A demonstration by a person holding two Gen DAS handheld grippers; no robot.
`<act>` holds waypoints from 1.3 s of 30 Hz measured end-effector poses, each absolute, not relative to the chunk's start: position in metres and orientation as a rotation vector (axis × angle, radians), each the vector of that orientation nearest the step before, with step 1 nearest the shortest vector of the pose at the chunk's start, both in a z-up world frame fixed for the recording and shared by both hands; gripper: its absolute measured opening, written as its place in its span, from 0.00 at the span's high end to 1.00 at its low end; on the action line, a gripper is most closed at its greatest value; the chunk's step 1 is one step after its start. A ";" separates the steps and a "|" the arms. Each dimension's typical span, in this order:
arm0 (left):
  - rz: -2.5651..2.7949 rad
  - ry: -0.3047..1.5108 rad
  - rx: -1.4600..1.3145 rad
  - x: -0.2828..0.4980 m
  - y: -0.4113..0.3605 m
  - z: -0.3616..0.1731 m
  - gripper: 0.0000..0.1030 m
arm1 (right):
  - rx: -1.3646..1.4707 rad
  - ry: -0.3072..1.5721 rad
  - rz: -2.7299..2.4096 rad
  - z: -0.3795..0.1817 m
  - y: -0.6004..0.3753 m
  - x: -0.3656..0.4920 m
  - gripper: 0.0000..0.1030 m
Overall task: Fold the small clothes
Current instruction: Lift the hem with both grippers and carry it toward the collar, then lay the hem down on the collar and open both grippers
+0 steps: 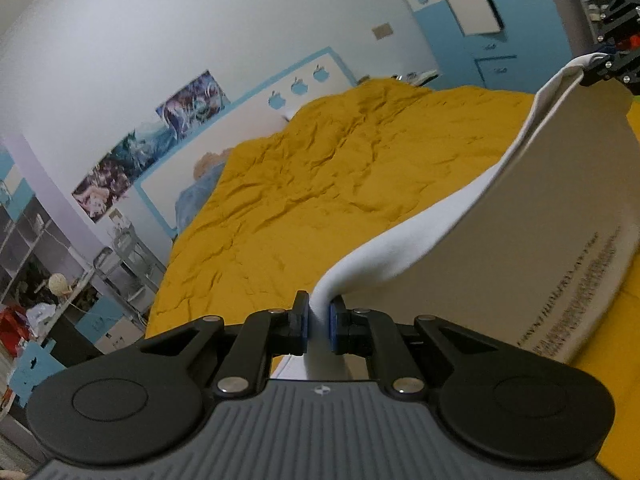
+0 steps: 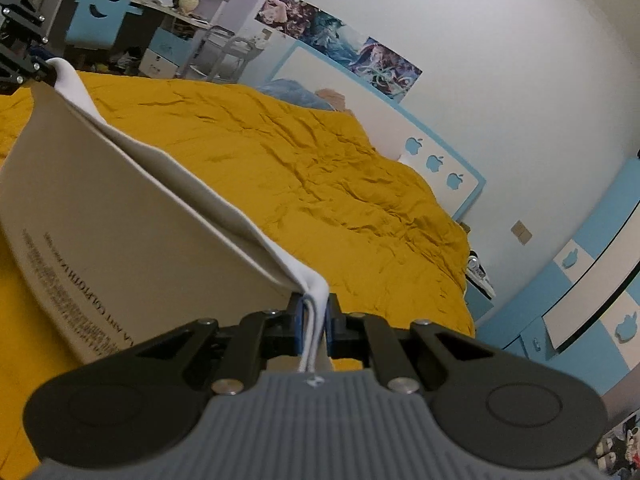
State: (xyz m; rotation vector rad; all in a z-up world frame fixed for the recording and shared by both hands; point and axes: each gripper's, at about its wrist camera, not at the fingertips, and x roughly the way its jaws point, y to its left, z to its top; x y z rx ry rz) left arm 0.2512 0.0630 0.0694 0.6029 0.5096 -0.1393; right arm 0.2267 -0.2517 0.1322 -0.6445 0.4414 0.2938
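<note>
A white garment is stretched in the air between both grippers, above a flat cardboard sheet that lies on the bed. My left gripper is shut on one end of the garment. My right gripper is shut on the other end, where several folded layers of the garment show between the blue pads. Each view shows the other gripper at the far end: the right one in the left wrist view, the left one in the right wrist view.
A bed with a wrinkled mustard-yellow cover fills the middle. A white and blue headboard stands behind it. Blue cabinets stand on one side, cluttered shelves and a desk on the other.
</note>
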 end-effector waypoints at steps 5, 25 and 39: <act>-0.138 0.606 0.581 0.312 0.065 0.032 0.90 | -0.617 0.518 0.306 0.106 -0.242 0.318 0.98; -0.022 0.828 0.143 0.411 0.160 -0.050 0.55 | -0.450 0.704 0.177 -0.048 -0.236 0.494 0.61; -0.090 0.921 -0.135 0.346 0.207 -0.019 0.53 | -0.056 0.854 0.180 -0.013 -0.316 0.404 0.61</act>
